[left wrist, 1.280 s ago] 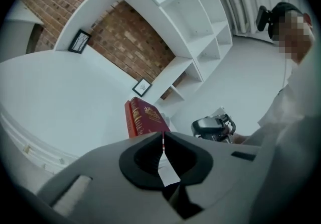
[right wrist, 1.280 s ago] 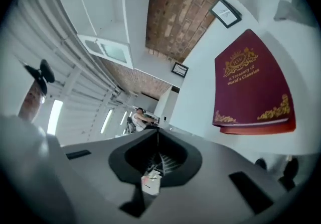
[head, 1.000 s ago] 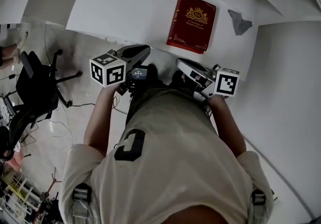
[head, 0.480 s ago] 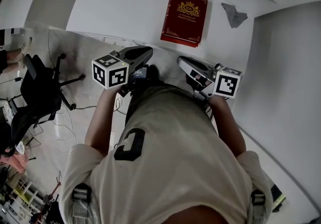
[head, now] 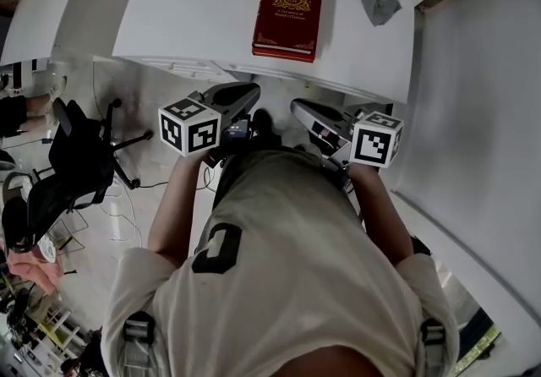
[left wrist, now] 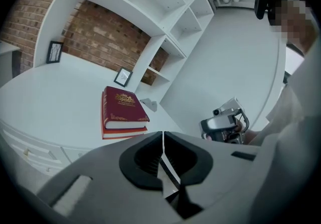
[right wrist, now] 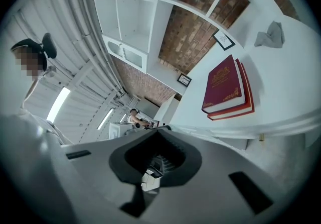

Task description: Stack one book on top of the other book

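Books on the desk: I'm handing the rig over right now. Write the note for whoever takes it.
Left tool: shut, empty, held off the desk's near edge, close to the body.
Right tool: shut, empty, held likewise.
Things: the top book lies flat on the bottom book, edges roughly in line, near the desk's front. A grey scrap lies apart to their right.
Done: the stack is made and both tools are clear of it.
Left: nothing that shows.

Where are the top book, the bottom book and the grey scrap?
Top book (head: pixel 287 16): head view, cover middle.
Bottom book (left wrist: pixel 125 130): left gripper view, front page edge.
Grey scrap (head: pixel 376 5): head view, its middle.
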A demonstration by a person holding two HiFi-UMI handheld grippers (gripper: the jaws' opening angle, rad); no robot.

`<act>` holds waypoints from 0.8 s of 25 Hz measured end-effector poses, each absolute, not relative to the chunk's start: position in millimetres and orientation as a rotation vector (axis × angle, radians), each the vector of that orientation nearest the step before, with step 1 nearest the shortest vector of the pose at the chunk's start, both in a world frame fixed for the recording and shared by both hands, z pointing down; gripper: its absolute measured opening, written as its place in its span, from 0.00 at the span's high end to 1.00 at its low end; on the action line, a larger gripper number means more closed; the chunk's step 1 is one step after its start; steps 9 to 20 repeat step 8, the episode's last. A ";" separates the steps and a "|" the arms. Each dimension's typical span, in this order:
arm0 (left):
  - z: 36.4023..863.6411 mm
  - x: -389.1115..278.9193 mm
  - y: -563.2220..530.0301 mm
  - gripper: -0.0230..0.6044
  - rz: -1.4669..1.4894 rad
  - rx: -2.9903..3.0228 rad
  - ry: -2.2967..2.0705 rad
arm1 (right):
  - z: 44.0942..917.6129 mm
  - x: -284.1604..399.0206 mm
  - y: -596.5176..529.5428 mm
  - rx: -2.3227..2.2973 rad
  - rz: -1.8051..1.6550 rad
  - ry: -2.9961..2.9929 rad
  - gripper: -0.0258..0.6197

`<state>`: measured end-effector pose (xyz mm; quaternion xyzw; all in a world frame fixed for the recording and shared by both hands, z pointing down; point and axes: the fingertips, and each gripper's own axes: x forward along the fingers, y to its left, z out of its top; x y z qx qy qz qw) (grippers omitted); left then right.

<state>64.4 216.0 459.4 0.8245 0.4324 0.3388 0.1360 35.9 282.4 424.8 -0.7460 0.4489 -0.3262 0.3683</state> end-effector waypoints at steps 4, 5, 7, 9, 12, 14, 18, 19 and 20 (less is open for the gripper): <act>463.1 33.3 220.1 0.95 1.036 2.434 1.220 | 429.5 10.4 283.9 -1.851 -0.834 1.167 0.96; 464.9 26.1 220.6 0.95 1.049 2.439 1.209 | 430.9 4.8 283.1 -1.834 -0.843 1.174 0.96; 469.1 12.8 222.3 0.95 1.072 2.443 1.188 | 433.3 -5.7 282.0 -1.804 -0.861 1.191 0.96; 471.3 6.2 223.2 0.95 1.083 2.444 1.177 | 434.4 -10.9 281.6 -1.790 -0.871 1.199 0.96; 471.3 6.2 223.2 0.95 1.083 2.444 1.177 | 434.4 -10.9 281.6 -1.790 -0.871 1.199 0.96; 471.3 6.2 223.2 0.95 1.083 2.444 1.177 | 434.4 -10.9 281.6 -1.790 -0.871 1.199 0.96; 471.3 6.2 223.2 0.95 1.083 2.444 1.177 | 434.4 -10.9 281.6 -1.790 -0.871 1.199 0.96; 471.3 6.2 223.2 0.95 1.083 2.444 1.177 | 434.4 -10.9 281.6 -1.790 -0.871 1.199 0.96; 471.3 6.2 223.2 0.95 1.083 2.444 1.177 | 434.4 -10.9 281.6 -1.790 -0.871 1.199 0.96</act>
